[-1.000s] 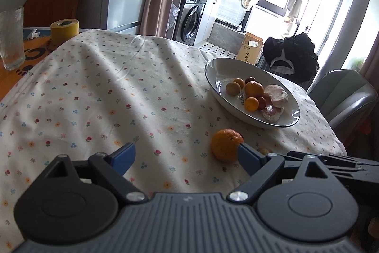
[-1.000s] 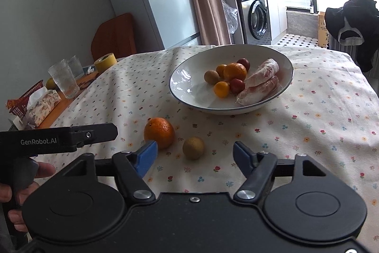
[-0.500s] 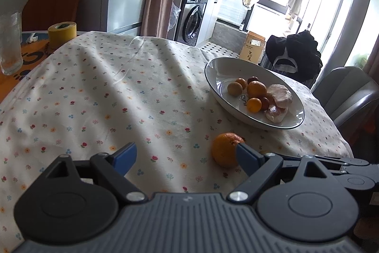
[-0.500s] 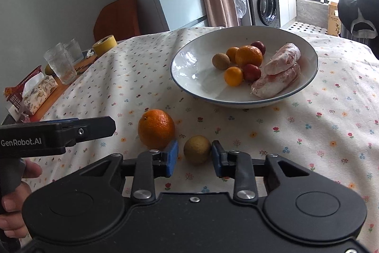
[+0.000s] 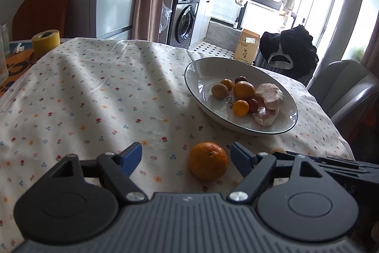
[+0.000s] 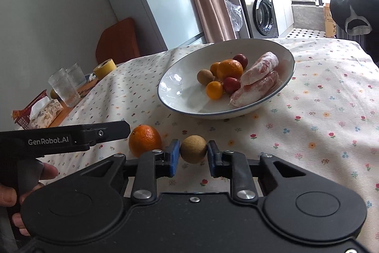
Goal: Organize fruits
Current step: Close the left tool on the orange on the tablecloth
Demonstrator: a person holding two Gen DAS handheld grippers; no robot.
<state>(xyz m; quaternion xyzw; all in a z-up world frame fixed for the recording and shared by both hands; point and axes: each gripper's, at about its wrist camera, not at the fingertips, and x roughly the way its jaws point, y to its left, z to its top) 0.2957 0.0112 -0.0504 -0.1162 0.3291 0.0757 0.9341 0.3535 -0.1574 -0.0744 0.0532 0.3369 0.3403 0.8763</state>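
Note:
A white bowl [image 5: 192, 77] [image 6: 170, 87] on the flowered tablecloth holds several small fruits and two wrapped pieces. In front of it lie an orange [image 5: 208, 161] [image 6: 145, 140] and a small brown fruit [image 6: 193, 148]. My left gripper [image 5: 186, 154] has the orange between its blue pads, nearer the right one. Its jaws are closing and the pads do not touch the orange. My right gripper [image 6: 193, 155] is shut on the small brown fruit, both pads pressing its sides, just right of the orange.
A yellow tape roll [image 5: 45, 42] [image 6: 104, 68], two glasses [image 6: 64, 87] and a tissue pack [image 6: 45, 113] stand at the table's left end. A grey chair [image 5: 343, 87] sits past the right edge. A person's hand [image 6: 14, 193] grips the left gripper's handle.
The right jaws closed from wide apart onto the small brown fruit. The left gripper moved forward until the orange lay between its pads, and its jaws narrowed.

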